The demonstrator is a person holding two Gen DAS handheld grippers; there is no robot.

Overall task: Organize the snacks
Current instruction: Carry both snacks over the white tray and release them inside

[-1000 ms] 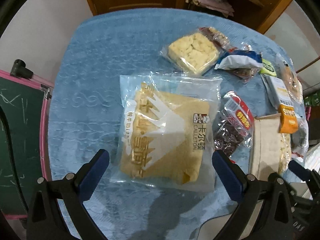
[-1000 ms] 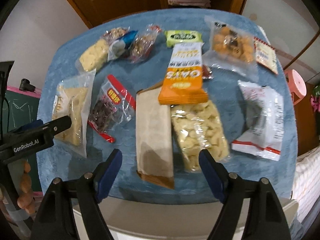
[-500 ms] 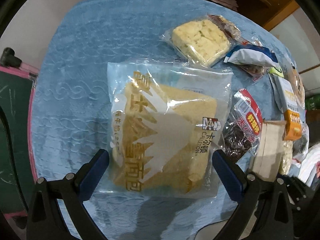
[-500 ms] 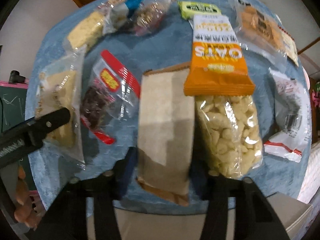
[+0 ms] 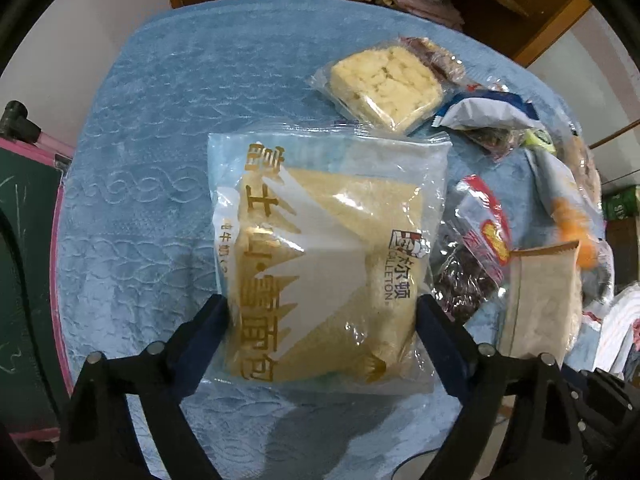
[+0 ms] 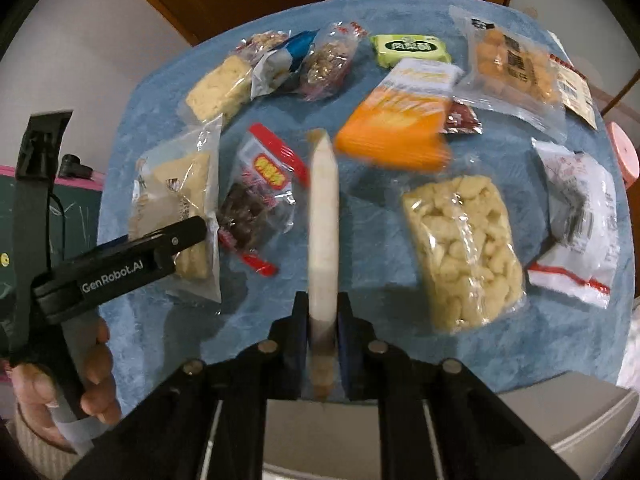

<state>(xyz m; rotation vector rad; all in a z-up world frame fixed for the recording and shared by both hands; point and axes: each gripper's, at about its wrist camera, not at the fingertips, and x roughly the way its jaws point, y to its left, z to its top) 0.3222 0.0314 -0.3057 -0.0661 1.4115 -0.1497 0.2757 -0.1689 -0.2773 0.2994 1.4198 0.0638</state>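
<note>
Bread pack framed on the left, brown packet pinched on the right

While the left claw [image 5: 322, 312] stands spread wide, its two dark blue pads sit at either side of the bread pack [image 5: 324, 256], at the pack's near end; whether they press the wrapper cannot be told. That pack is a square, glossy clear bag printed with gold characters and a white mountain shape, with a pale, soft-looking loaf inside. It lies flat on the blue cloth [image 5: 160, 128], a plush cover with an embossed swirl pattern over the tabletop.

Beyond the pack, toward the right, lies a crumbly yellow square cake [image 5: 384, 82] in clear film, then a crinkled white and blue wrapper [image 5: 486, 114]. Just right of the bread pack is a red-edged bag of dark dried fruit [image 5: 468, 264].

Further right, the right claw [image 6: 323, 320] is clamped on a flat brown paper packet [image 6: 325, 216], which stands on its edge between the pads, lifted above the cloth and pointing away from the camera. Right of it, a blurred orange packet [image 6: 394, 128] lies tilted, and a clear bag of pale puffed pieces [image 6: 464, 252] lies flat. At the far right sits a crumpled white bag with a red stripe [image 6: 576, 228].
</note>
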